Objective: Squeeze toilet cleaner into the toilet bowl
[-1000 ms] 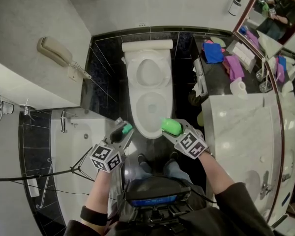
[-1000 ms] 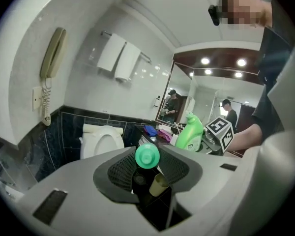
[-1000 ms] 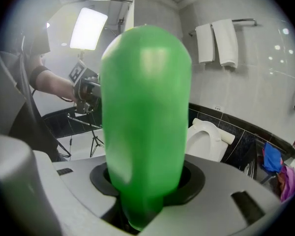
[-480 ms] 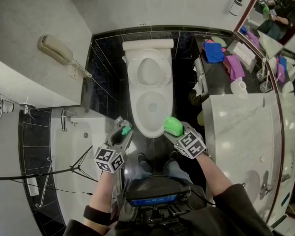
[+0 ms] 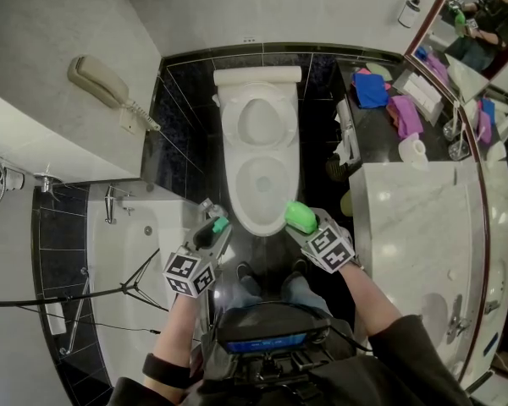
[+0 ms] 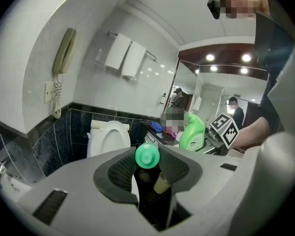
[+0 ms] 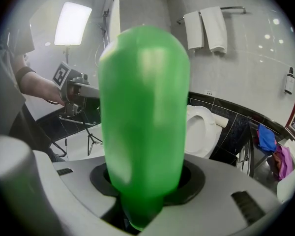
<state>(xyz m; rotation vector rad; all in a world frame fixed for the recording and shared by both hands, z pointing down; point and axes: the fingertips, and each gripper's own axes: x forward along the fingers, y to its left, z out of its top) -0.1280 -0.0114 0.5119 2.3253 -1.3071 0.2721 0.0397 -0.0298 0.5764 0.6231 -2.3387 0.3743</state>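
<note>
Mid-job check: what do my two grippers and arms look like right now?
The left gripper and right gripper are grey with dark textured pads. Each bears a cube of black-and-white square markers. The left arm wears a black wristband; the right has a dark sleeve.

The toilet [image 5: 235,194] stands between the bathtub [image 5: 129,265], left, and the counter [image 5: 411,218], right, seemingly touching neither.
</note>
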